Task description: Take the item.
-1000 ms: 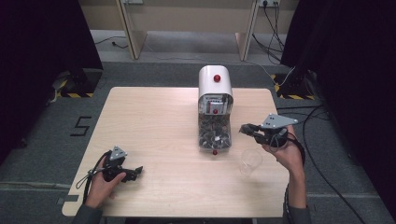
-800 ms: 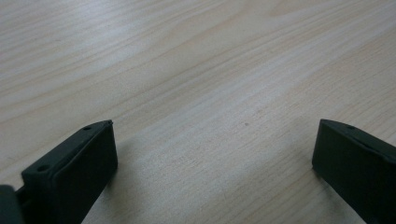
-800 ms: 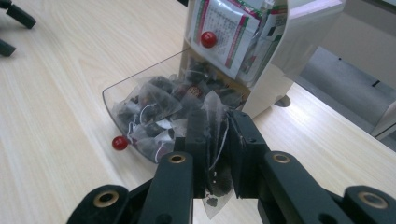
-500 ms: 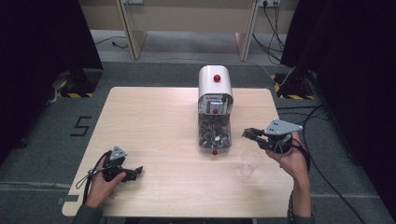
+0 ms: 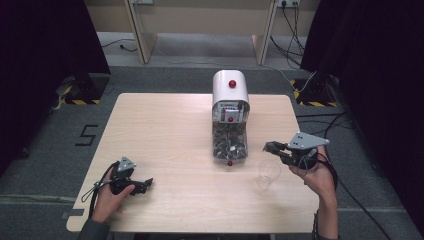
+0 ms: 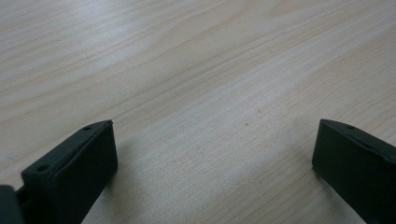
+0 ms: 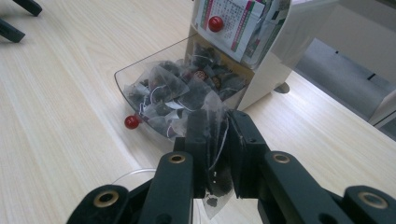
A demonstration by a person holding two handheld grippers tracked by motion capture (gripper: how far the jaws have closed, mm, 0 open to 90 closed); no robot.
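Pale wood grain runs across the surface (image 5: 165, 130), which carries everything in reach of the person seated at its near edge. At its middle stands the white dispenser (image 5: 230, 90), its clear drawer (image 7: 140, 79) pulled out toward the person so the heap of tea bags inside lies open to a grab from the front. A red knob (image 7: 131, 122) on the drawer's lip faces the near side, presumably the handle for sliding it.

Just right of the drawer, a clear glass (image 5: 268, 173) stands upright on the wood, placed close, I judge, so a bag needs only a short carry. The right claw (image 7: 219, 140) hovers above and just beside that glass, clamped on one mesh tea bag (image 7: 212, 121); the bag hangs pinched between the pads with its lower corner dangling free, a hold that keeps it clear of the rim until it is over the opening.

Well apart at the near left corner, the left claw (image 6: 212, 154) rests low over bare wood, jaws standing wide with nothing between them, seemingly parked out of the way.
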